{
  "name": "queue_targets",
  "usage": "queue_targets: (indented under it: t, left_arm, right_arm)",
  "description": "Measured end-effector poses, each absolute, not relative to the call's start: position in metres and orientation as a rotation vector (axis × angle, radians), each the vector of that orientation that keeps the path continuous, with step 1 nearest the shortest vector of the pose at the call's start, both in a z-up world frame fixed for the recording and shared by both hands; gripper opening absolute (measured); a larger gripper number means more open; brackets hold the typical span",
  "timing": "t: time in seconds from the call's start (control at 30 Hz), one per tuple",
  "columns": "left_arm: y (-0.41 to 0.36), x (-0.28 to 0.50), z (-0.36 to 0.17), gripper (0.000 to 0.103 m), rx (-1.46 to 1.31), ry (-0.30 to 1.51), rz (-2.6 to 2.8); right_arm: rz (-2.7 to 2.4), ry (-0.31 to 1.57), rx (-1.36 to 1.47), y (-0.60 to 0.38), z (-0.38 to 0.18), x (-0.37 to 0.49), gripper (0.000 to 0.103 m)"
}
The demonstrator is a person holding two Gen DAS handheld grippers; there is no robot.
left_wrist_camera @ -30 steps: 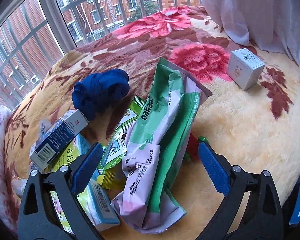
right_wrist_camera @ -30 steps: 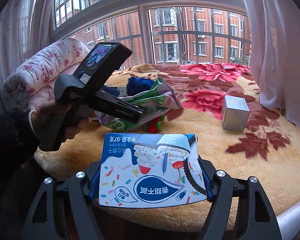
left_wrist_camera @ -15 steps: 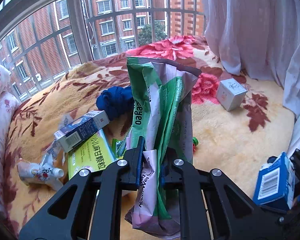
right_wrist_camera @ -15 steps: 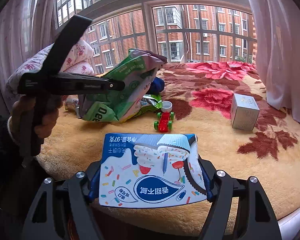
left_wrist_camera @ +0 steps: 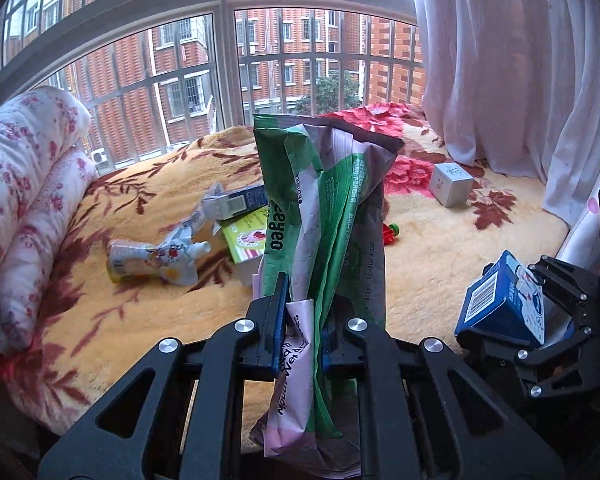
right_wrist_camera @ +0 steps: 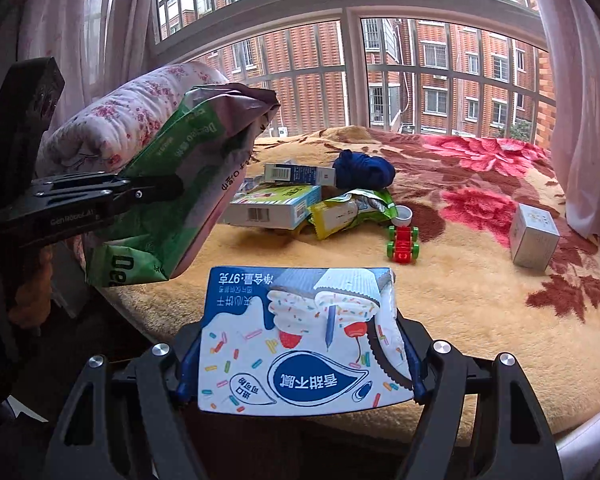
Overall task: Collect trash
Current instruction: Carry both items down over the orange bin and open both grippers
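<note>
Already both pairs of jaws are full: the left gripper (left_wrist_camera: 304, 332) is clenched on the green wipes pack (left_wrist_camera: 328, 216), held up off the bed (left_wrist_camera: 440, 272) with its long axis pointing away along the fingers, and the right gripper (right_wrist_camera: 300, 364) is clamped across the blue biscuit box (right_wrist_camera: 300, 340) at the near edge. Remaining litter, the yellow-green carton (right_wrist_camera: 272, 208) and snack wrapper (right_wrist_camera: 348, 212), is seen far and left of the box, so neither hand can be judged free for it until a load is dropped.

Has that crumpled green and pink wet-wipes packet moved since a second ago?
Yes. The green and pink wet-wipes packet, clamped in the left gripper, has been lifted off the yellow floral blanket, up and away from the pile by the green and white box.
</note>
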State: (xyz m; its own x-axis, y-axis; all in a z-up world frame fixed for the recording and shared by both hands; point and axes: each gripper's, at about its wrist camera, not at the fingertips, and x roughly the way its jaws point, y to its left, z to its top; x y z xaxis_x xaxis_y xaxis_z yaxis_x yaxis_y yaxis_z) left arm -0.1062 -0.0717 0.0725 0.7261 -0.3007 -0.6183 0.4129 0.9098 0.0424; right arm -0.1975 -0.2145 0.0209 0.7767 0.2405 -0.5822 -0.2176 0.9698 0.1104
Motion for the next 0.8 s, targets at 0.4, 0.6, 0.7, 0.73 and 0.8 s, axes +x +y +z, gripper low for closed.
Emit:
queue_targets:
  t: [0.4,0.6,0.7,0.73,0.8]
  left_arm:
    - [-0.019,-0.186,0.019,0.012,0.235,0.8,-0.404]
    - [-0.011,-0.214,-0.029,0.012,0.281,0.942,-0.445]
    - [-0.015,-0.222,-0.054,0.012,0.322,1.005,-0.474]
    - [-0.014,-0.221,-0.061,0.012,0.318,1.027,-0.482]
    - [-0.013,-0.213,-0.076,0.012,0.304,1.066,-0.49]
  right_arm:
    - [0.323,0.759,0.022,-0.171,-0.003,-0.241,0.073]
    - [0.336,0.88,0.041,-0.163,-0.041,-0.258,0.073]
    - [0.336,0.929,0.058,-0.16,-0.062,-0.262,0.073]
    - [0.337,0.941,0.069,-0.159,-0.068,-0.262,0.073]
    - [0.336,0.961,0.084,-0.158,-0.078,-0.26,0.073]
